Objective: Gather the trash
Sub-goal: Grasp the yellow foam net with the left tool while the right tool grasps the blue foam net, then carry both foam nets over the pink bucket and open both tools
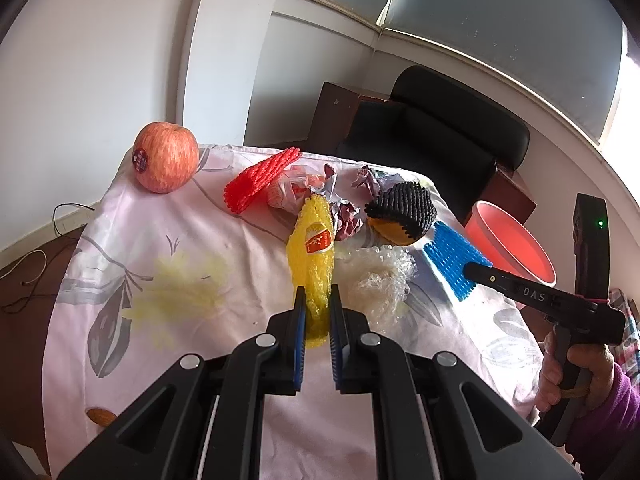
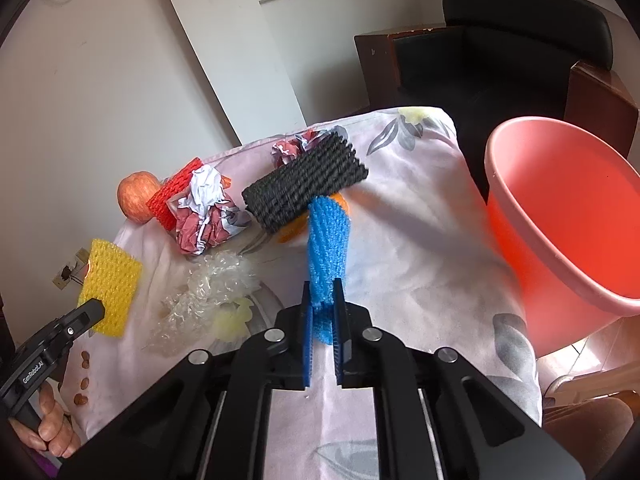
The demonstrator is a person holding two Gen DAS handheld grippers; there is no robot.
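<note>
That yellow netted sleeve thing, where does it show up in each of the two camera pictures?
Left wrist view: the yellow foam net stands at centre, pinched in the left gripper.
Right wrist view: the same net is at far left, lifted off the cloth.
Shared landmark: the black foam net around an orange.

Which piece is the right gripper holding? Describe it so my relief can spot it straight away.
Find the pink bucket beside the cloth-covered table. On the cloth edge nearest it, in front of the black foam net, lies a blue foam net, pinched in the right gripper jaws. It is the only blue piece among red, yellow and black ones.
</note>
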